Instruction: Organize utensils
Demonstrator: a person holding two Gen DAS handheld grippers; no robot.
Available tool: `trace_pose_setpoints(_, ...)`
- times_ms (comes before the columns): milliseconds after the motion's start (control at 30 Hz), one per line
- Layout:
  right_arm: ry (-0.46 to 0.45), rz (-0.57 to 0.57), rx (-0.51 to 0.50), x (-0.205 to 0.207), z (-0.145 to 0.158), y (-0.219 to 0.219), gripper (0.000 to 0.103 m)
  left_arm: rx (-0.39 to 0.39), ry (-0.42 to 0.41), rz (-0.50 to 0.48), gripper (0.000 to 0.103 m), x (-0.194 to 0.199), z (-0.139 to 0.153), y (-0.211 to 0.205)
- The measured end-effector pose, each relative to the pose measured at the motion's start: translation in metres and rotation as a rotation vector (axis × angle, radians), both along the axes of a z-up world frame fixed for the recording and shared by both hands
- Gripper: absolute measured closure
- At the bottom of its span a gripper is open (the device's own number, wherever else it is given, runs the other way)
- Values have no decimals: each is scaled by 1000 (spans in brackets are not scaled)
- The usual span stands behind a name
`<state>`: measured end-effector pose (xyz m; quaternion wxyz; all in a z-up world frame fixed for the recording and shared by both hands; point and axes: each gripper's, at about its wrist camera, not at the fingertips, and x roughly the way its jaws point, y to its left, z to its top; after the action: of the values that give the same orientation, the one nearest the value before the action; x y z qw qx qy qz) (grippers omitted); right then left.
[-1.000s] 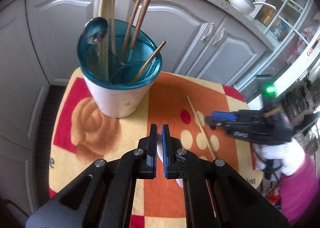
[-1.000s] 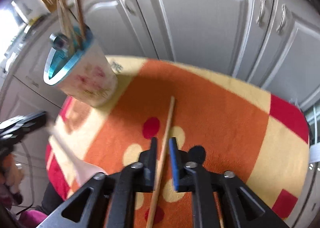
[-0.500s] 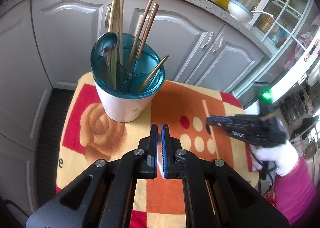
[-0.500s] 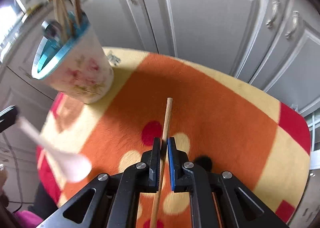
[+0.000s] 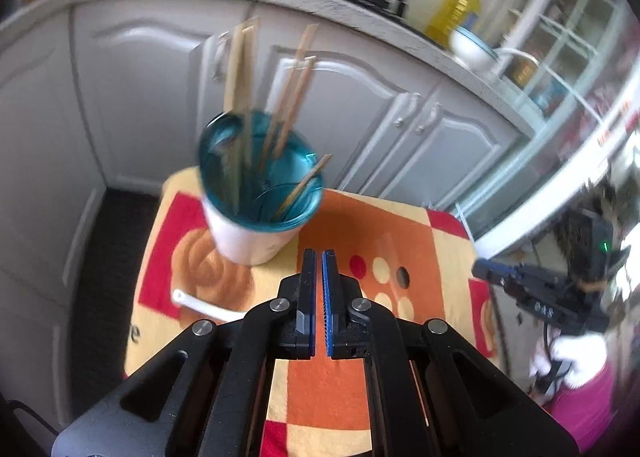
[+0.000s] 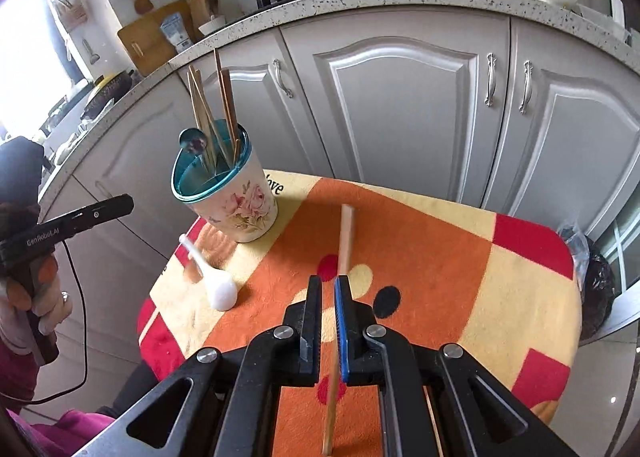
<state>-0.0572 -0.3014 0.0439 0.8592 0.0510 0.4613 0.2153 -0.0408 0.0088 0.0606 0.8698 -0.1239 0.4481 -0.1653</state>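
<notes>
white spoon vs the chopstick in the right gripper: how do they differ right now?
The white spoon lies loose on the blanket; the chopstick is clamped in the right gripper, lifted. The spoon is white with a rounded bowl; the chopstick is a straight tan stick. Neither is in the holder yet.

Left wrist view is motion-blurred: utensil holder (image 5: 260,193) and its chopsticks (image 5: 240,97) smeared, spoon inside can't be made out. White spoon (image 5: 204,307) bowl end hidden behind the left gripper (image 5: 318,269). Right wrist view: held chopstick (image 6: 345,235) lower end cut by the frame bottom, mid-length hidden between the right gripper (image 6: 328,289) fingers.
</notes>
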Motion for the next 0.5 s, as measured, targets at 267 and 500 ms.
trace_pose_setpoints(267, 52, 5, -24, 14, -25, 9, 97, -29, 213, 253, 70, 20, -83, 63)
trace_pose_setpoints(500, 168, -35, -62, 46, -75, 19, 68, -24, 345, 322, 69, 29, -135, 73)
